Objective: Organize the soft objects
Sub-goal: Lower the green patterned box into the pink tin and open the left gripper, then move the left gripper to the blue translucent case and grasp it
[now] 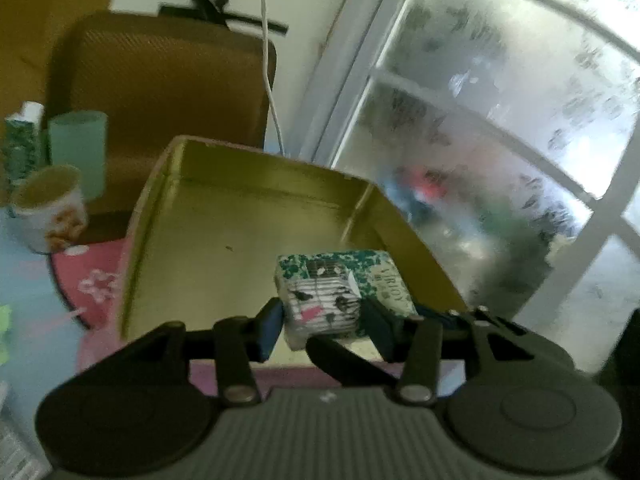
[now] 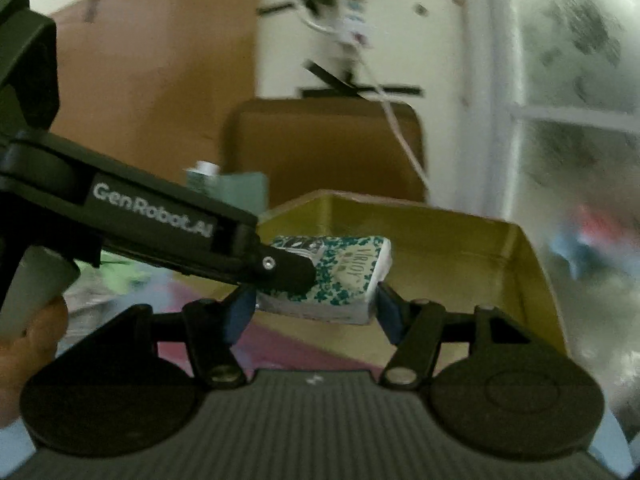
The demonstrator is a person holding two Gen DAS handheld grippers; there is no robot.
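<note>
Tissue pack [image 2: 344, 276] sits over the gold box [image 2: 440, 240], clamped by right gripper [image 2: 316, 308]; left gripper [image 1: 320, 320] pinches its end.

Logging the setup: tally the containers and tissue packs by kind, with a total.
Gold open box: 1
Printed cup: 1
Teal tumbler: 1
Tissue packs: 2, one between the grippers, one behind the tumbler
Total: 5
</note>
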